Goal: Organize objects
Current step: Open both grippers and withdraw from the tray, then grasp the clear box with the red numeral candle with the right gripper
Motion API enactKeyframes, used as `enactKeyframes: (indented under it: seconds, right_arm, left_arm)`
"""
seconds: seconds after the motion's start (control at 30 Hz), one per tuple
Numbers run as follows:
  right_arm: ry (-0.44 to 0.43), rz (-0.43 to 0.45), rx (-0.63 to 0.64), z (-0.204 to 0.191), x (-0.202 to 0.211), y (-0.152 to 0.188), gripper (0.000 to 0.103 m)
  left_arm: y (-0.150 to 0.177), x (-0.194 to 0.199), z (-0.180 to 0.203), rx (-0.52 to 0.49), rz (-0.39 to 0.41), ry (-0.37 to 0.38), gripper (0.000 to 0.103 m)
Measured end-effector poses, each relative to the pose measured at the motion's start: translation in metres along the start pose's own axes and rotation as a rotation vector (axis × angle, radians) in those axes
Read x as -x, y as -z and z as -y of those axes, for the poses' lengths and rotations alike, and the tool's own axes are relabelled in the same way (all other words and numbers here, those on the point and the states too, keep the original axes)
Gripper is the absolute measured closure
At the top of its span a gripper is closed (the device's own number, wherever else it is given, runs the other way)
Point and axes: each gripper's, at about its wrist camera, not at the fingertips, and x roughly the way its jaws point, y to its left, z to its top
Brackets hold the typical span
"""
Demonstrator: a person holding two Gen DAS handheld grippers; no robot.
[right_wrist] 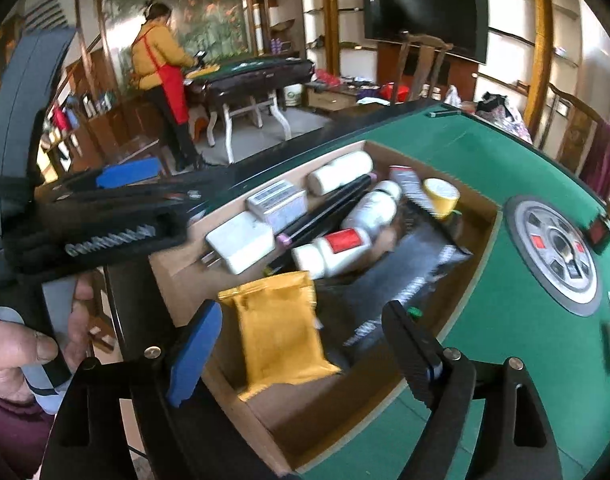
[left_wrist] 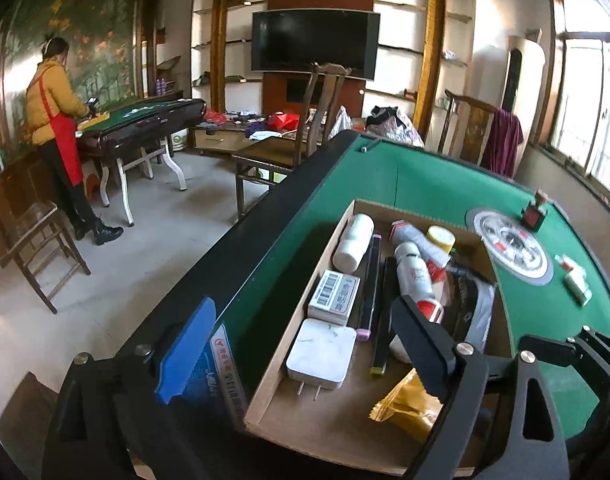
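Cardboard box (left_wrist: pixel 337 240) sits on green mahjong table (left_wrist: pixel 425 176) near its left edge, already mostly packed. Along the box's left wall: white charger (left_wrist: pixel 323 354) at near end, barcode carton (left_wrist: pixel 334 294) behind it, white bottle (left_wrist: pixel 353 242) at far end. Two dark slim sticks (left_wrist: pixel 371 280) lie just beside that row, long axes running near-to-far along the box. Mid box: red-label bottle (left_wrist: pixel 415 274), tube and yellow-capped jar (left_wrist: pixel 440 239) toward the far wall, a dark foil pouch (left_wrist: pixel 471 304) on the right side. Yellow sachet (right_wrist: pixel 279 332) lies at the near end of the box, long axis near-to-far, crimped top edge pointing to the far wall, slightly tilted.

Judgement: task well along, most things boxed. Left out on the felt: small green-white packs (left_wrist: pixel 575 276) near the right edge and a red-black item (left_wrist: pixel 533 216) by the centre dial (left_wrist: pixel 509 246).

Left gripper (left_wrist: pixel 305 352) hovers over the box's near-left corner, jaws wide apart, nothing between them. Right gripper (right_wrist: pixel 301 348) hangs over the sachet, jaws spread wide either side of it, apparently not touching, empty.
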Motion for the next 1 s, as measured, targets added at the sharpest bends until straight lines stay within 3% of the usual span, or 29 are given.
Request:
enactKeyframes:
  seconds: [0.13,0.37,0.57,0.8,0.87,1.0]
  right_arm:
    - [0.047,0.041,-0.055,0.034,0.025,0.006,0.015]
    - [0.226,0.074,-0.196,0.13,0.07,0.027,0.012]
    - [0.39,0.07,-0.419,0.251,0.11,0.05,0.011]
    - [0.499,0.011,-0.562,0.349,0.13,0.074,0.011]
    - [0.506,-0.014,-0.588,0.369,0.127,0.08,0.011]
    - [0.419,-0.034,-0.675,0.401,0.109,0.085,0.011]
  left_arm:
    - [-0.006,0.008,0.007,0.015,0.009,0.002,0.012]
    - [-0.015,0.029,0.054,-0.05,0.034,0.123,0.012]
    - [-0.014,0.029,0.122,-0.147,0.011,0.247,0.011]
    - [0.01,0.007,0.215,-0.298,-0.081,0.361,0.011]
    - [0.017,0.0,0.236,-0.332,-0.109,0.389,0.011]
    - [0.032,-0.011,0.269,-0.401,-0.149,0.433,0.011]
